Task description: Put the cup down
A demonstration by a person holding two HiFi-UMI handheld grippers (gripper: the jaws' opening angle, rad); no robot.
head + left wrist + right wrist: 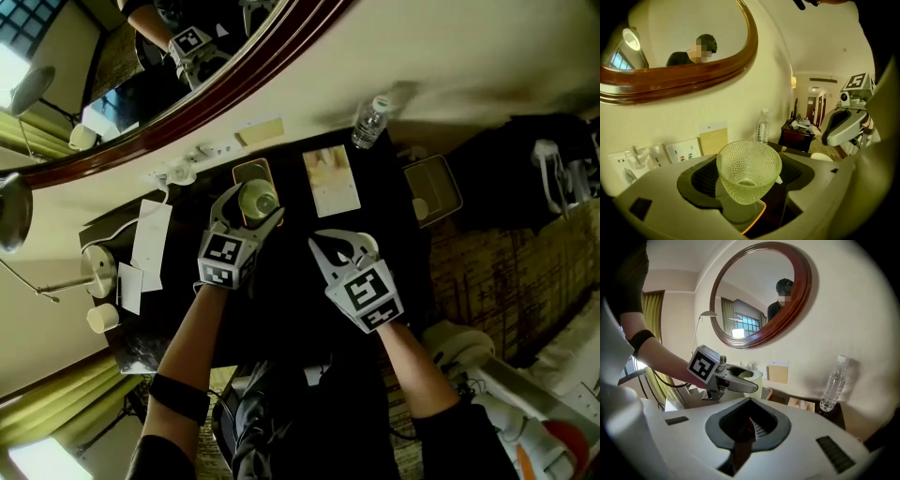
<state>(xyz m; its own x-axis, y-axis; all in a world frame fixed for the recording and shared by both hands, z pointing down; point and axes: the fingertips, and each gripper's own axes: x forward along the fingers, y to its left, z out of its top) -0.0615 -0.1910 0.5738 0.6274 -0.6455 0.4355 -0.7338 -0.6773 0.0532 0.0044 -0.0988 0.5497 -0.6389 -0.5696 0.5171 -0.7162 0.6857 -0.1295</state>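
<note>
A dark bench [291,281] stands against the wall below the mirror. At its far edge a water bottle [371,122] stands upright. Nearer, side by side but apart, lie an orange-rimmed tray [247,172] and a pale flat rectangle [332,181], card or box, unclear which. At the right end sits a second, greyish tray [433,190]. On the left end lie white papers [152,234], with a round lamp base [97,265] and a small pale cylinder [101,318] near the edge.
</note>
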